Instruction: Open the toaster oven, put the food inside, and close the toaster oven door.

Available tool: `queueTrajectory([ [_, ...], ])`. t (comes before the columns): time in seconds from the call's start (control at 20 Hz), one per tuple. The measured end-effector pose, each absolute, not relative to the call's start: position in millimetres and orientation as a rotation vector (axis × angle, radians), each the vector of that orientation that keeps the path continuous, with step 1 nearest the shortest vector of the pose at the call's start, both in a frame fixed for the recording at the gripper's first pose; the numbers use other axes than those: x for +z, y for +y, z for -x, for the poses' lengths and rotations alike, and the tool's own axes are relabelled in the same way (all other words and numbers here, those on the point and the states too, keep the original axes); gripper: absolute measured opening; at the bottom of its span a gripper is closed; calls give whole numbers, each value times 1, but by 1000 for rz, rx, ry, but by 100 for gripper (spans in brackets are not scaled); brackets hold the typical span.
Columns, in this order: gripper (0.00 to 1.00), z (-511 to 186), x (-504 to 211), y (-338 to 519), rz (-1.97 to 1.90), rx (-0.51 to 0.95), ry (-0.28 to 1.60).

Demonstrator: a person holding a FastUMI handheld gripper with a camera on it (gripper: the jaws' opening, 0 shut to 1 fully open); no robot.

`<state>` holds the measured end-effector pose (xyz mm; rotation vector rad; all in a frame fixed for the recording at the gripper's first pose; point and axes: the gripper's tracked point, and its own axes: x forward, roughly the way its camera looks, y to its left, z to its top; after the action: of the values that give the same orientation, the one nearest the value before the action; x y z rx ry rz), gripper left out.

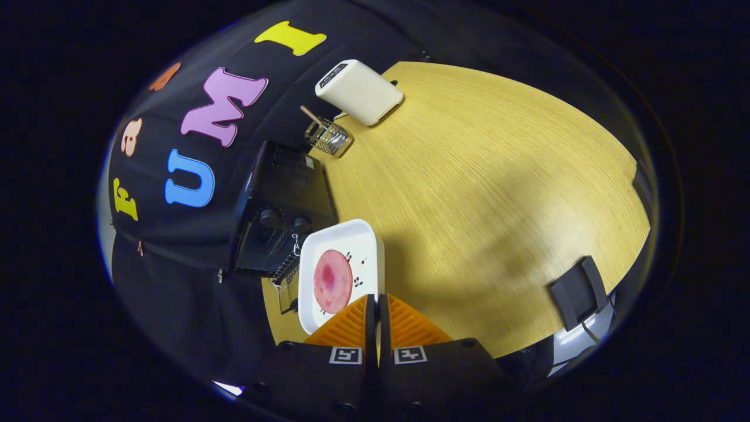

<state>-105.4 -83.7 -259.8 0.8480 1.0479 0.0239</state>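
Holding the white plate point(341, 243) by its near edge, your fingers point(375, 305) are pressed together on the rim, with almost no gap between them, so I judge they are gripping it. The plate hangs just ahead of them, toward 11 o'clock, and carries a round pink slice of food point(333, 281); it looks tilted in this view, so keep it level or the slice may slide. Beyond the plate, still at 11 o'clock, stands the black toaster oven point(281, 205) at the edge of the tabletop point(480, 187). Its door point(287, 293) seems to be already down and the wire rack point(285, 264) shows, which is why the plate is held so close in front of it: the loading step is in hand. Farther, at 12 o'clock, stand a small wire holder point(328, 136) and a cream toaster point(358, 91).
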Motion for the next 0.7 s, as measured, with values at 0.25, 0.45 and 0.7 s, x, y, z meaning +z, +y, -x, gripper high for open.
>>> queueTrajectory([
  [0.25,5,108,-245,-33,-900,42,1017],
  [0.45,5,89,-243,12,-941,51,997],
  [0.7,5,62,-243,72,-971,35,938],
])
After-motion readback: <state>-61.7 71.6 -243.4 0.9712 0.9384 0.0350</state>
